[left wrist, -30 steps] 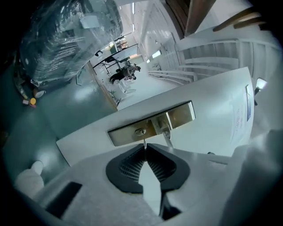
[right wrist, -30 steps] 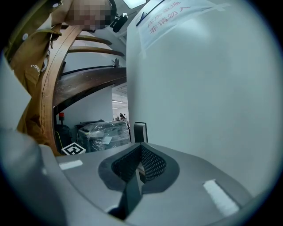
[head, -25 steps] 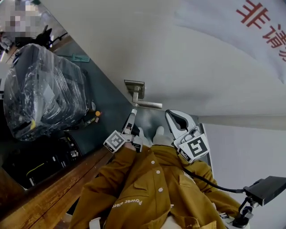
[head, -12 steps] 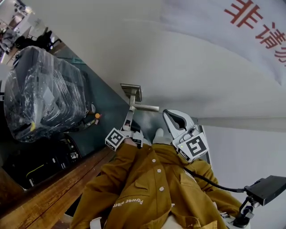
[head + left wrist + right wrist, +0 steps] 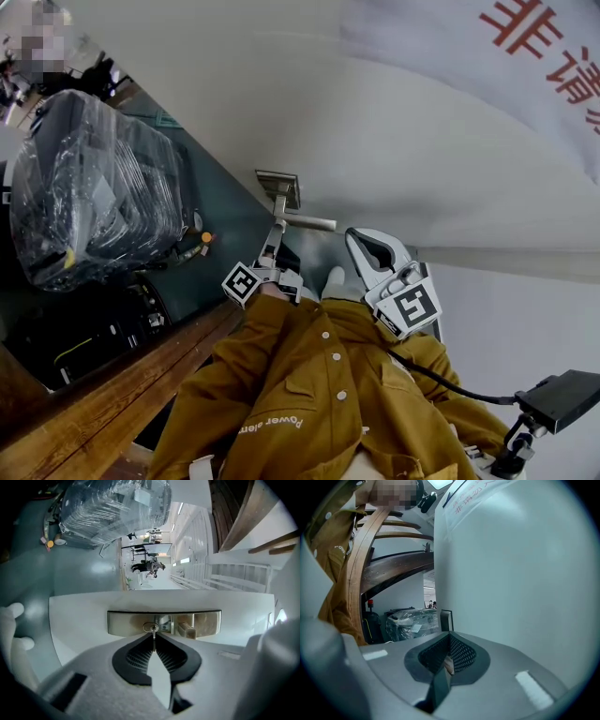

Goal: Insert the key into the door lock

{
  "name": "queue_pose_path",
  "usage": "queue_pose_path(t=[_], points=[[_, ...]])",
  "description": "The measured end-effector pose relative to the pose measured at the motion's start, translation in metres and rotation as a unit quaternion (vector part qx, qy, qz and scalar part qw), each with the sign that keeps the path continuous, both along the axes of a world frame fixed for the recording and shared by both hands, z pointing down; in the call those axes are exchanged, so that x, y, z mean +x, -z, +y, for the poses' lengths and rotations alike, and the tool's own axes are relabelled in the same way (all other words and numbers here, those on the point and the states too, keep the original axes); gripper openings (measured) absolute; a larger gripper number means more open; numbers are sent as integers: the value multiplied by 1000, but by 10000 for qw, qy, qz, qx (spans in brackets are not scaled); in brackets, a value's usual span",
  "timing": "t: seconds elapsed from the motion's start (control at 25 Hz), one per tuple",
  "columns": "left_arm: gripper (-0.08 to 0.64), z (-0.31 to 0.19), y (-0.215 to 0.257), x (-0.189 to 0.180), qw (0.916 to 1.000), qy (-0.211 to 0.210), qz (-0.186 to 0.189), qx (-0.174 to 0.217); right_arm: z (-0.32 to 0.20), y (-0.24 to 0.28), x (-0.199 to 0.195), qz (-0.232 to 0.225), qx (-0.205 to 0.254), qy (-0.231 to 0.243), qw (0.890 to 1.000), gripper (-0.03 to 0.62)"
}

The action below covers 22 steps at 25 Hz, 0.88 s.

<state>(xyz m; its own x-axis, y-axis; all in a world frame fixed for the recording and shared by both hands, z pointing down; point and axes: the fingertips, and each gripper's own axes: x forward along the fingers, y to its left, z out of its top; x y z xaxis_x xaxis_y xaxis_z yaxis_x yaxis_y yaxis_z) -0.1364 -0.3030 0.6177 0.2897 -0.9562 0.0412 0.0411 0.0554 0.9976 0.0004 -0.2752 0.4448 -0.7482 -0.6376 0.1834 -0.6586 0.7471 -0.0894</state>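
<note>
The brushed-metal lock plate (image 5: 126, 623) sits on the white door (image 5: 84, 616), with its keyhole (image 5: 151, 628) at the middle and the handle's stub (image 5: 187, 631) to the right. My left gripper (image 5: 153, 638) is shut on a thin key (image 5: 153, 641), whose tip is at the keyhole. In the head view the left gripper (image 5: 273, 247) reaches up to the lock plate (image 5: 279, 187), under the lever handle (image 5: 307, 222). My right gripper (image 5: 362, 240) hangs shut just right of the handle, close to the door. In its own view the right gripper (image 5: 449, 638) faces the bare door face (image 5: 520, 573).
A plastic-wrapped dark bundle (image 5: 89, 187) lies on the grey floor (image 5: 220, 216) at the left. A curved wooden rail (image 5: 103, 394) runs along the lower left. The person's mustard jacket (image 5: 309, 394) fills the bottom. A black device on a cable (image 5: 561, 394) sits at the lower right.
My left gripper has crept up toward the lock plate with the key. The right gripper has stayed beside the handle, and the head camera shifted slightly.
</note>
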Motion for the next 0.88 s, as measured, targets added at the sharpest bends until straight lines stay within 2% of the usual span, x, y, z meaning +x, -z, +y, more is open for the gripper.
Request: queue_pose_path(t=[0.08,0.2,0.28,0.56,0.72,0.76,0.8,0.88], points=[[26,-4,2,2,9999,30,121,-2,2,-1,0,16,-24,3,10000,5],[27,-7,-6,0,10000,-7,52,-25,5,-3,-1,16,-45,10,10000,5],[28,-17,-7,2,9999,-69,52,100,4,-3,0,12,-47,16,10000,5],[31,-33,-8,7,9978,-396,-462,272,5,-5,-3,-17,-63,72,10000,5],[96,-31,-6,8,9923,-712,-949,344,8,-4,-4,-19,-51,59,10000,5],[98,-29,-4,6,9894,-779,-1178,336,8,-3,-4,-21,-47,51,10000,5],[101,-27,-2,3,9837,-863,-1544,336,8,-3,-3,-27,-42,41,10000,5],[100,-20,1,-3,9657,-1048,-2344,393,10,-2,-2,-53,-26,22,10000,5]])
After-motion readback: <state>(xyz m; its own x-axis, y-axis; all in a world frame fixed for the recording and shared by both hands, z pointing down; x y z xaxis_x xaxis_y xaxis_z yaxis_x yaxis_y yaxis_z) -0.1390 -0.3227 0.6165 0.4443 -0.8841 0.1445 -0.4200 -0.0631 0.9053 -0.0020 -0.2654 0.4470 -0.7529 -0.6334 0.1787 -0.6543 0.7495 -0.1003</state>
